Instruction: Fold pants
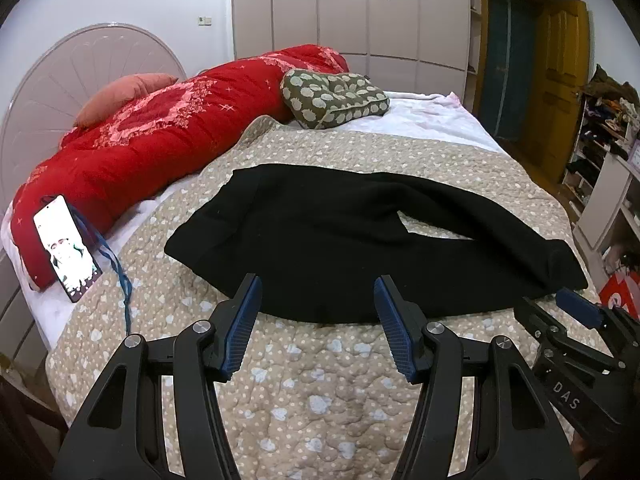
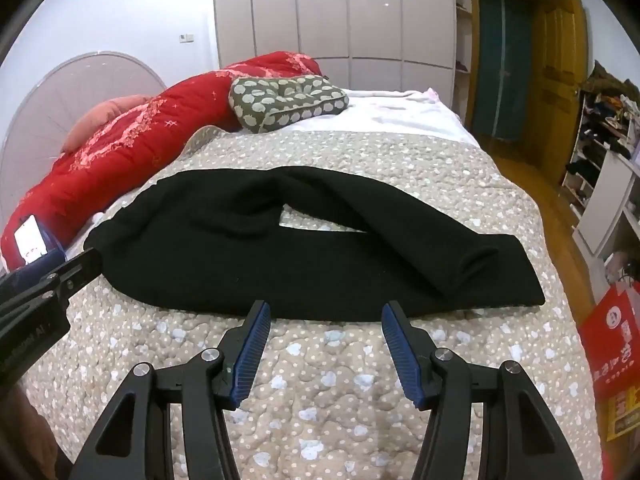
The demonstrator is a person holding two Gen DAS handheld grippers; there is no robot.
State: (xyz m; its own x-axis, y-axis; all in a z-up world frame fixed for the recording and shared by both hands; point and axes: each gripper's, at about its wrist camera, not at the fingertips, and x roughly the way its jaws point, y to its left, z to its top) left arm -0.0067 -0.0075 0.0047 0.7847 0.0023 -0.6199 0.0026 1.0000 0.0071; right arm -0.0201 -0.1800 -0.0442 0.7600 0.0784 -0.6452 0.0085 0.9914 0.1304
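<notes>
Black pants (image 1: 320, 240) lie spread across the beige quilted bedspread (image 1: 320, 392), waist to the left and both legs running right, with a narrow gap of quilt between the legs. My left gripper (image 1: 318, 286) hovers open over the pants' near edge, nothing between its blue pads. In the right wrist view the pants (image 2: 304, 248) lie just beyond my right gripper (image 2: 326, 312), which is open and empty above the near hem. The right gripper's tip (image 1: 576, 308) also shows at the leg ends, and the left gripper's body (image 2: 52, 280) sits by the waist.
A red quilt (image 1: 132, 152), a pink pillow (image 1: 120, 94) and a green patterned cushion (image 1: 332, 98) lie along the bed's far side. A phone (image 1: 66, 248) with a blue cord leans on the red quilt. Wardrobe doors, a yellow door and cluttered shelves stand to the right.
</notes>
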